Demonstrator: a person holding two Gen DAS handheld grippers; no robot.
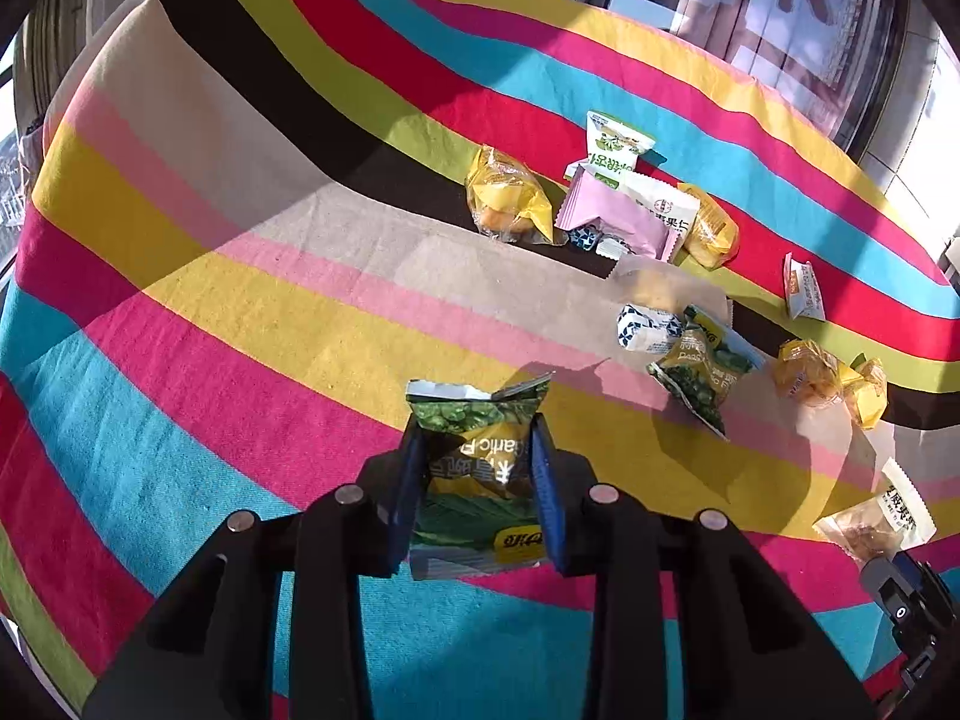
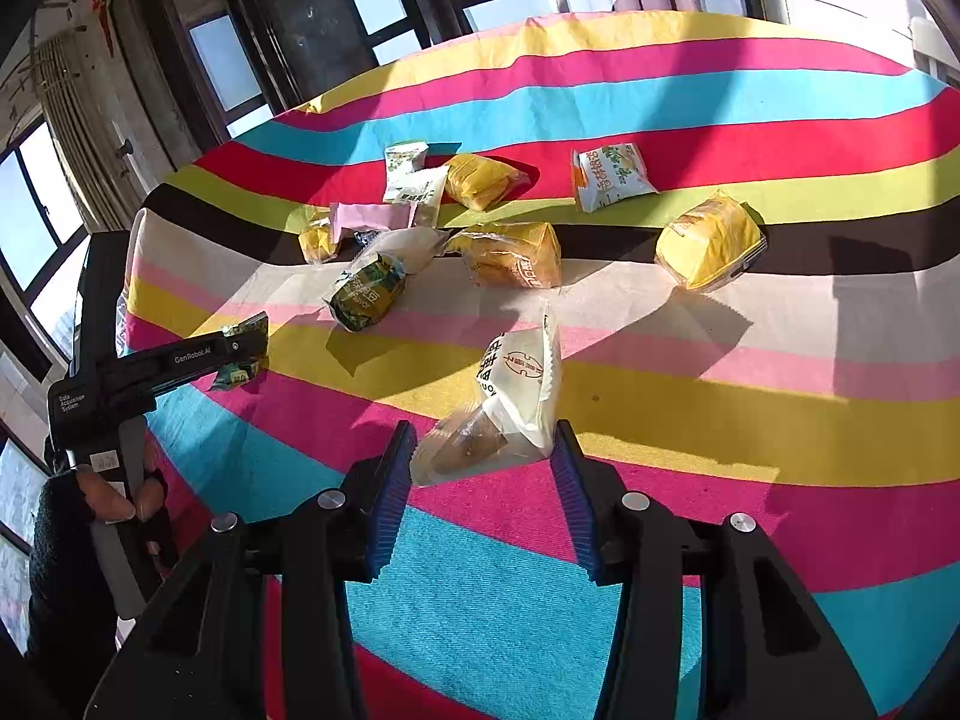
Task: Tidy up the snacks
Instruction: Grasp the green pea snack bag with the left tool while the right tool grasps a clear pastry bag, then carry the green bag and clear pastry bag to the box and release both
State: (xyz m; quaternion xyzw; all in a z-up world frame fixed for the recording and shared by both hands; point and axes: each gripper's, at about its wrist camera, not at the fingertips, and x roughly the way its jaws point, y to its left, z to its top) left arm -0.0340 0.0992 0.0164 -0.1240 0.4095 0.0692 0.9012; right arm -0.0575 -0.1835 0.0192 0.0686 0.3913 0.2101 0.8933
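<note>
left wrist: my left claw (image 1: pixel 478 480) pinches the green packet (image 1: pixel 477 468) between its blue pads, over the striped cloth (image 1: pixel 210 324); snack pile (image 1: pixel 600 204) far right | right wrist: my right claw (image 2: pixel 483 480) sits half-wide around the white packet (image 2: pixel 516 402), pads (image 2: pixel 390 492) flanking it, contact unclear; yellow packet (image 2: pixel 708 249) beyond
</note>
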